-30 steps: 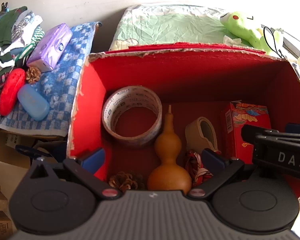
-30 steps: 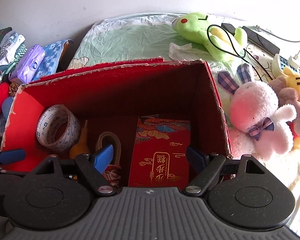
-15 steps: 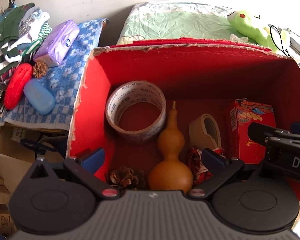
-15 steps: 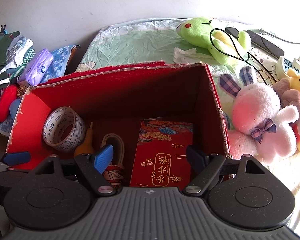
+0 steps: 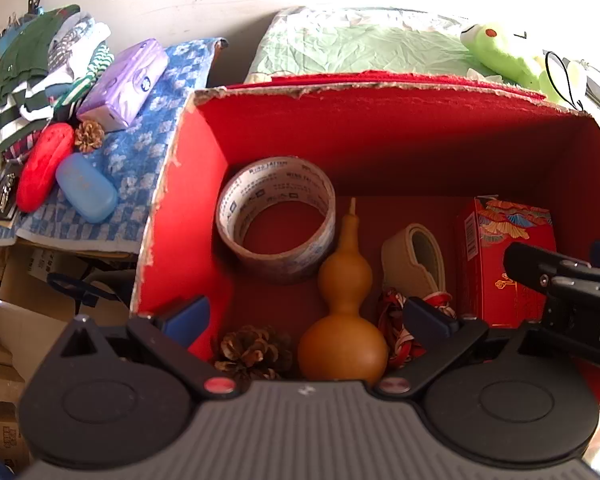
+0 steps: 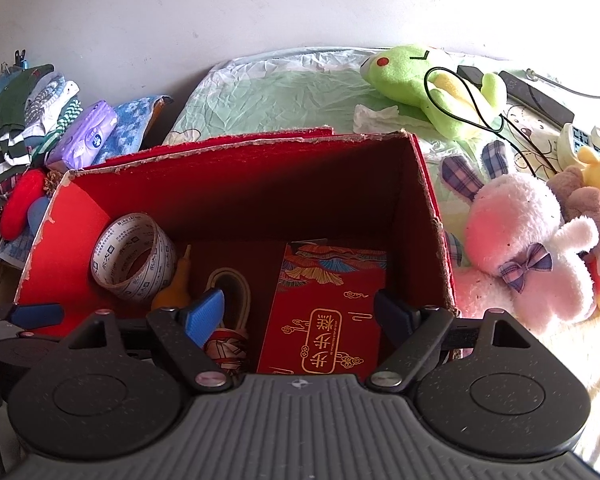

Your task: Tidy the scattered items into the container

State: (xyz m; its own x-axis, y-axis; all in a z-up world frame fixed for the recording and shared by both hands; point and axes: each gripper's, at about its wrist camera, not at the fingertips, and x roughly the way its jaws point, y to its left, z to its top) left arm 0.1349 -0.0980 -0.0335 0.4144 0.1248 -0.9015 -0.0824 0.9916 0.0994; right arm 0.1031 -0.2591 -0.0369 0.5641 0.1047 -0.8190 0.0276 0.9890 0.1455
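Red box (image 5: pixel 380 120) at centre, contents unshifted since a second ago. Left gripper (image 5: pixel 308 316) and right gripper (image 6: pixel 300 312) merely tilted up a touch, both spread and empty. Likely drops done, more to fetch at ten o'clock. Inside: red carton (image 6: pixel 332 308) at three, tape roll (image 5: pixel 284 268) at eleven, gourd (image 5: pixel 344 300) lying lengthwise, stem toward twelve.

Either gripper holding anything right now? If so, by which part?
Nothing held. Left gripper and right gripper are both open above the red box, pads clear of everything in it.
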